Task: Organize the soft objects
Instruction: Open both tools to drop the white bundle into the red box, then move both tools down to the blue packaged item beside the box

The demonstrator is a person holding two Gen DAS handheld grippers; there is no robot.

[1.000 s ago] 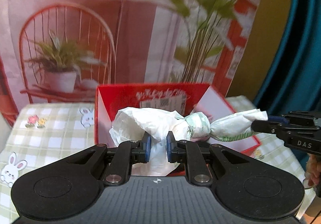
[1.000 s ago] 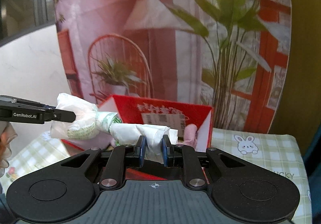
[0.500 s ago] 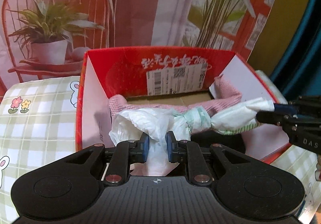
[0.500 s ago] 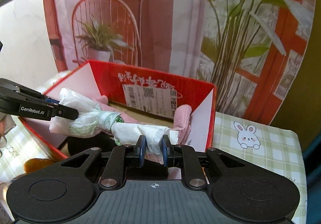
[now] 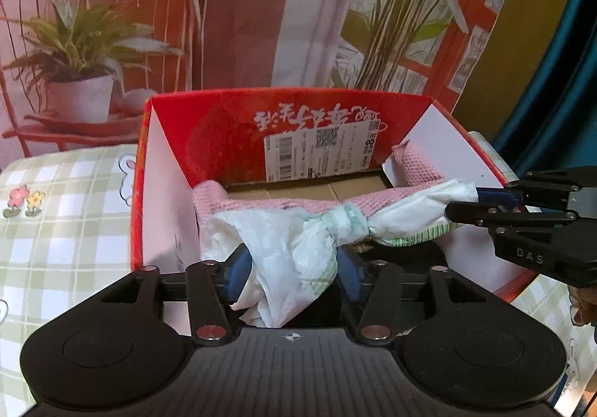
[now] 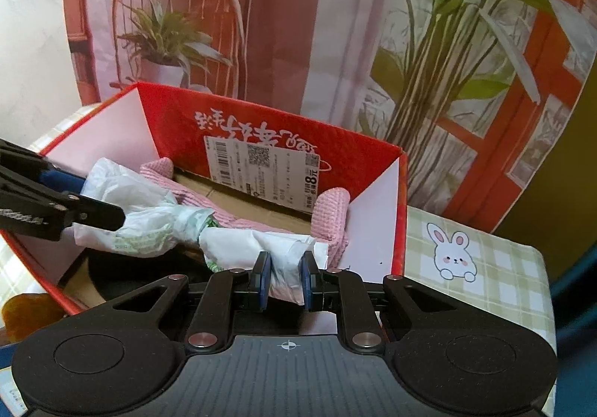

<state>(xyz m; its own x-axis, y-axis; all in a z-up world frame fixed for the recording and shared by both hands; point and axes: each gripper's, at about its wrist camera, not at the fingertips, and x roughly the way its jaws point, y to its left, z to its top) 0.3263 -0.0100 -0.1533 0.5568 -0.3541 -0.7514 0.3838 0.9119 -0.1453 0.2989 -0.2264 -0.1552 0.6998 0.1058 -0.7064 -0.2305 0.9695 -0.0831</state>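
Observation:
A white plastic bag (image 5: 294,241), knotted in the middle, hangs over the open red cardboard box (image 5: 231,129). My left gripper (image 5: 294,273) has its jaws spread wide, with the bag's left end loose between them. My right gripper (image 6: 285,273) is shut on the bag's other end (image 6: 287,267); it also shows in the left wrist view (image 5: 462,204). A pink knitted cloth (image 5: 418,170) lies inside the box, behind and under the bag. A dark object (image 6: 123,275) sits low in the box, mostly hidden.
The box stands on a green checked tablecloth (image 5: 67,211) with rabbit prints (image 6: 451,252). A printed backdrop with a chair and plants (image 5: 261,6) rises right behind the box. A brown object (image 6: 26,312) lies outside the box's near left corner.
My left gripper has opened and released its end of the bag. Both grippers and the bag have come lower and closer over the box.

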